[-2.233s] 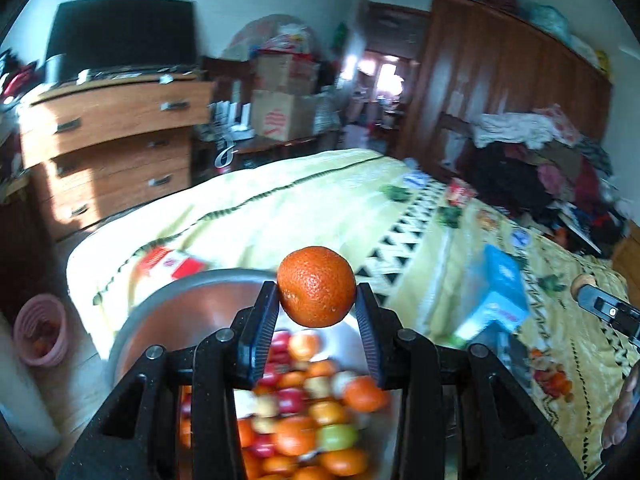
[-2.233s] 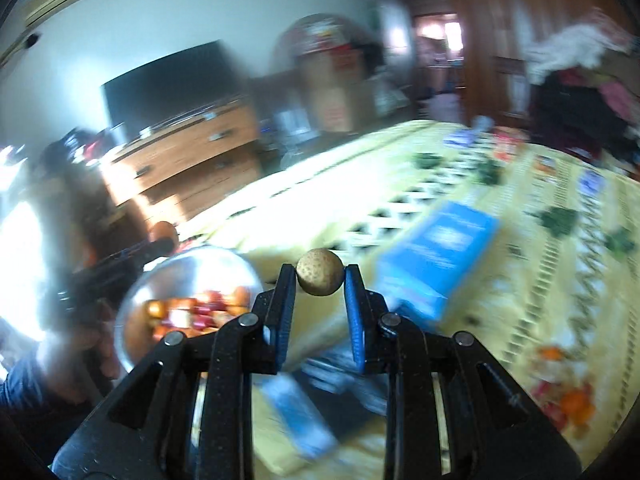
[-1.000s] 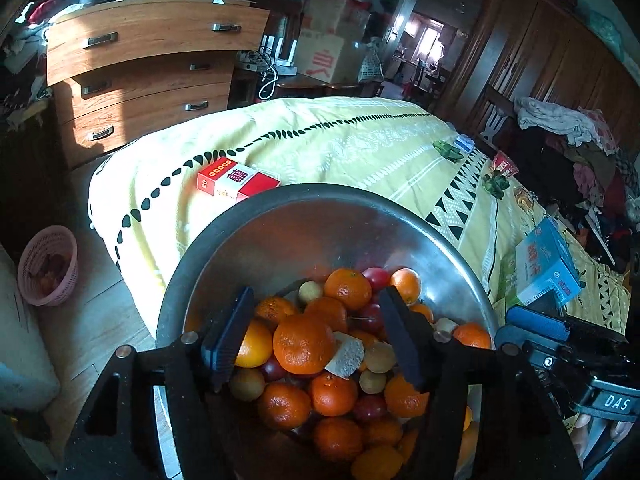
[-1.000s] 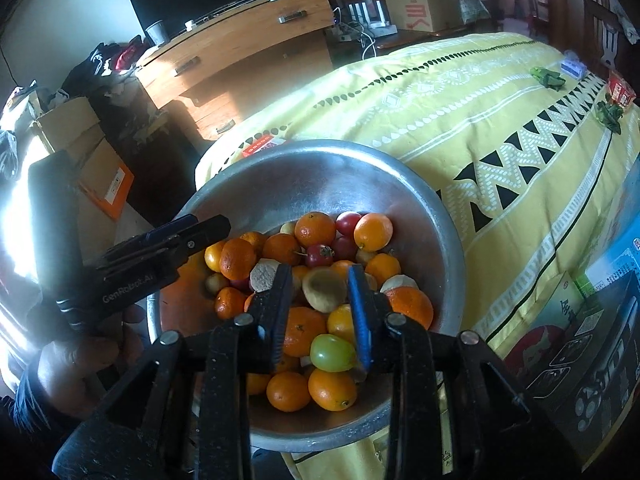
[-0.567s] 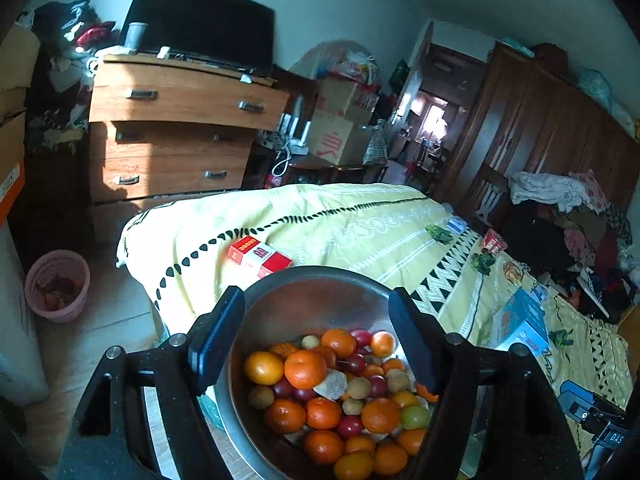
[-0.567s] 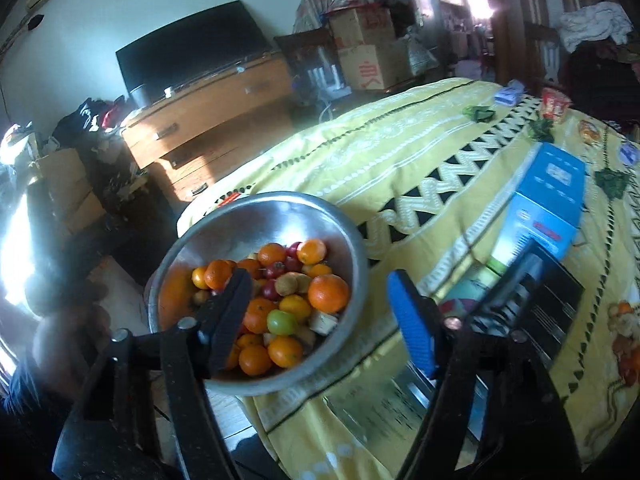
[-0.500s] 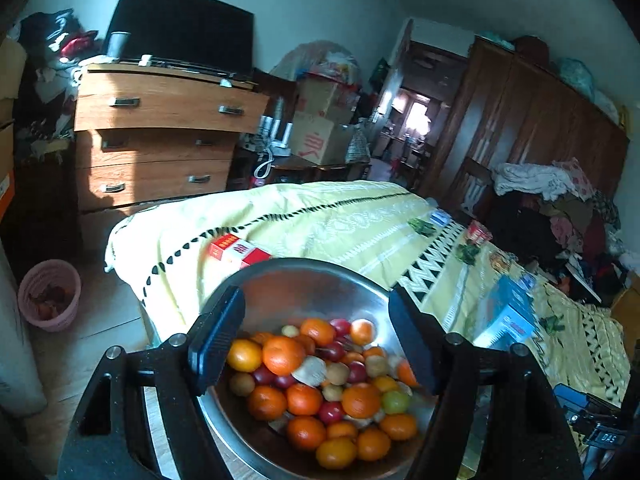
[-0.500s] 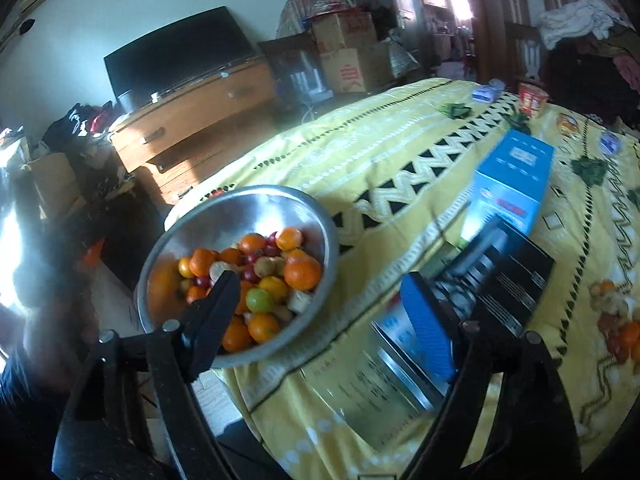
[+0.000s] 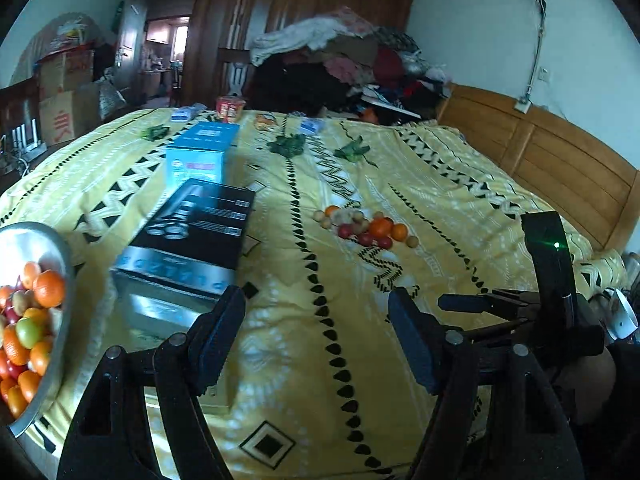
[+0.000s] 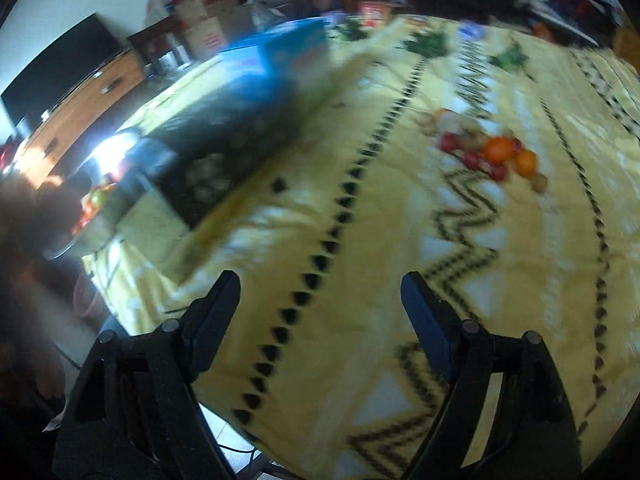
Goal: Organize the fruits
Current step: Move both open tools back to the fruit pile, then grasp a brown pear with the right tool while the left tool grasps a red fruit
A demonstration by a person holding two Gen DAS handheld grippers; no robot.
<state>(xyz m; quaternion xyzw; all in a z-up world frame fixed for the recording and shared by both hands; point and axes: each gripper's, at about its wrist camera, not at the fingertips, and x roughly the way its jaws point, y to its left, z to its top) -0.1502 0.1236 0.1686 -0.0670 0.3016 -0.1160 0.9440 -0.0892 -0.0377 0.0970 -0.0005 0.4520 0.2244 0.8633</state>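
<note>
Now both empty: left gripper [image 9: 316, 336] & right gripper [image 10: 320, 312] jaws wide apart. Loose fruit pile [image 9: 366, 226] mid-bed, well apart from bowl [image 9: 60, 316] at edge. Risk: round fruit rolls on soft blanket [image 9: 304, 380], slips grip; bowl near edge could tip.

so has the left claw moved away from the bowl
Yes. The left claw swung right: the bowl now sits at the left edge, and the loose fruit lies ahead.

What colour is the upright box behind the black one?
Light blue box, white label panel on its front; clearest in the left wrist view.
</note>
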